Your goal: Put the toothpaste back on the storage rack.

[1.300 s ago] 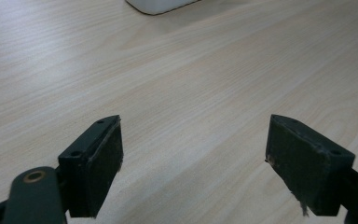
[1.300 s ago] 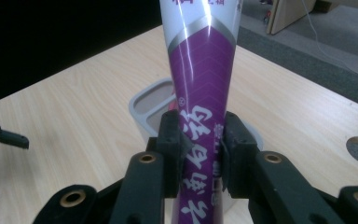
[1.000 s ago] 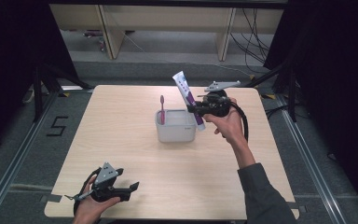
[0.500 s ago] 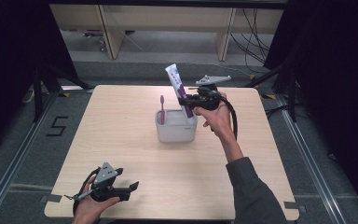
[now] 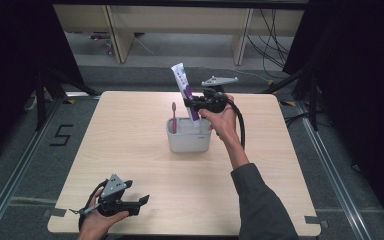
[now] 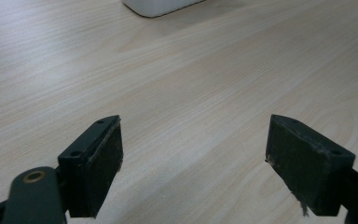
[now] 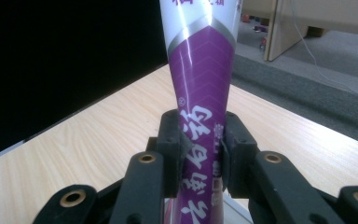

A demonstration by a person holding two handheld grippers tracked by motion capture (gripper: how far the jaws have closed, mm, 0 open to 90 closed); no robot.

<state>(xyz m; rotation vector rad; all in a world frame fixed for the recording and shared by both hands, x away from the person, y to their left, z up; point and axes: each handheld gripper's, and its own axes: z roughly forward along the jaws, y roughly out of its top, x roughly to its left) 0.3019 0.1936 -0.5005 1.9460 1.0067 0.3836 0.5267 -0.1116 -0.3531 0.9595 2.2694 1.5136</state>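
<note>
The right tool (image 5: 194,106) is clamped on a purple and white toothpaste tube (image 5: 185,89), its two black pads pressing the tube's purple lower half from either side; in the right gripper view the tube (image 7: 200,93) rises between the jaws with white characters printed down it and a silver band where the purple meets the white top. The tube stands nearly upright, leaning a little away from the hand, directly above the back right part of a white holder (image 5: 189,141), and its lower end reaches down to about the holder's rim; whether it touches the holder I cannot tell. The holder sits on the light wooden bench (image 5: 130,145), toward the far middle of it. A pink toothbrush (image 5: 174,116) stands upright in the holder's left side, well clear of the tube. The person's right hand (image 5: 224,119) grips the tool just to the right of the holder, the black cable looping down beside the forearm. The left tool (image 5: 139,201) rests near the bench's front edge, well apart from the holder and to its front left, held in the left hand (image 5: 100,220). Its jaws stand wide with nothing between them, bare wood showing in the gap in the left gripper view (image 6: 193,168), and the holder's white base (image 6: 161,6) is at the top of that view.
</note>
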